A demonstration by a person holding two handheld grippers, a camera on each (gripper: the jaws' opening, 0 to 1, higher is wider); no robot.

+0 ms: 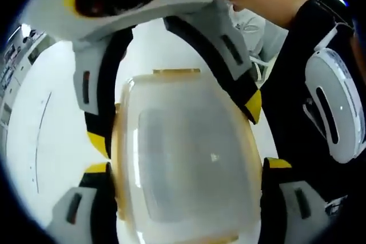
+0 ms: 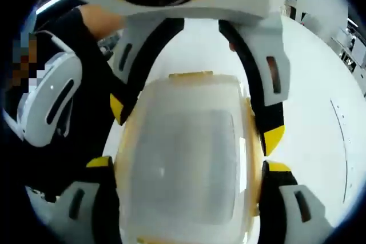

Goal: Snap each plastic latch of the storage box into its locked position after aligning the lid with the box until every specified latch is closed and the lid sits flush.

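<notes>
Two tools, left tool [image 1: 186, 167] and right tool [image 2: 189, 167], each spread wide astride the lidded storage box [image 1: 183, 164] from opposite ends

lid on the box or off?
On. The translucent lid covers the storage box, its yellow-edged rim lining up all round in both views. Whether the latches are snapped shut, cannot tell.

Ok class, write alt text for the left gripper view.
A translucent storage box with its lid on sits on a white table, between the left gripper's open jaws. The right gripper straddles it from the opposite end.
</notes>
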